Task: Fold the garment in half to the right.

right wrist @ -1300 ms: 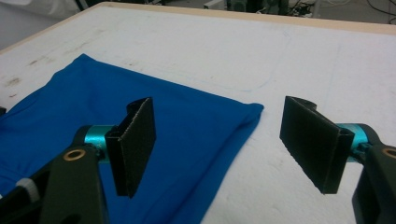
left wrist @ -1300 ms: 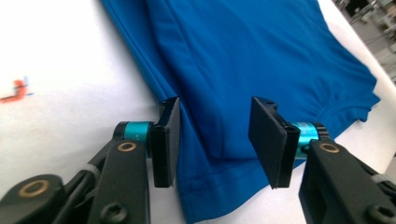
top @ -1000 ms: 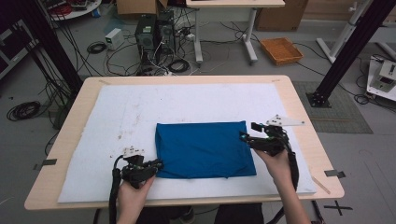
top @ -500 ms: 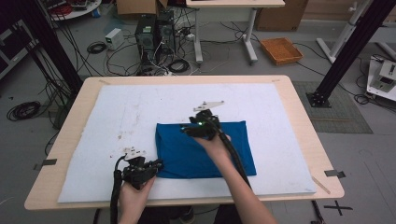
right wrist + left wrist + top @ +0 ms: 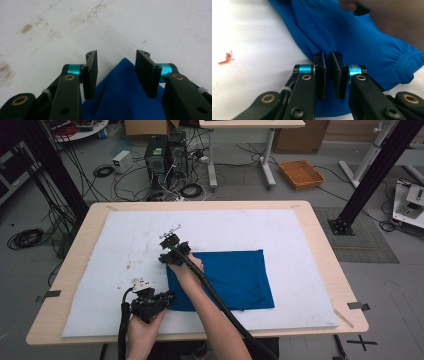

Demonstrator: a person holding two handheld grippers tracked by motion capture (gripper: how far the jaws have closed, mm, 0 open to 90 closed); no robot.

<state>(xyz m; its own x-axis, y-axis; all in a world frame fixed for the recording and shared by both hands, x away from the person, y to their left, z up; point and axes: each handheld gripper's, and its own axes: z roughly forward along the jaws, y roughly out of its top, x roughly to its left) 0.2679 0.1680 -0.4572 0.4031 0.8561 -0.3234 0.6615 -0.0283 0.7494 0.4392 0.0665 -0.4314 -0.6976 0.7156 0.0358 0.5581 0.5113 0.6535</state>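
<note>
A blue garment (image 5: 227, 279), folded into a rough rectangle, lies flat on a white mat (image 5: 100, 250) that covers a wooden table (image 5: 320, 245). In the high view the cloth sits just right of the table's centre, toward the person's edge.

The left gripper (image 5: 167, 296) rests at the garment's 8 o'clock corner. In the left gripper view its jaws stand nearly closed, pinching a ridge of the blue fabric there.

The right gripper (image 5: 165, 258) is at the garment's 10 o'clock corner, with the right forearm (image 5: 210, 305) crossing over the cloth to reach it. In the right gripper view its jaws stand wide apart, and a point of blue fabric lies between them, ungripped.

The cloth looks like a thin, light knit: soft, limp and wrinkle-prone, with no stiffness of its own. It will likely sag and drape from whatever point is lifted, and stacked layers may slide apart. The hemmed edges and corners look like the surest places to hold, taking all layers at once. A shallow pinch could slip off.
</note>
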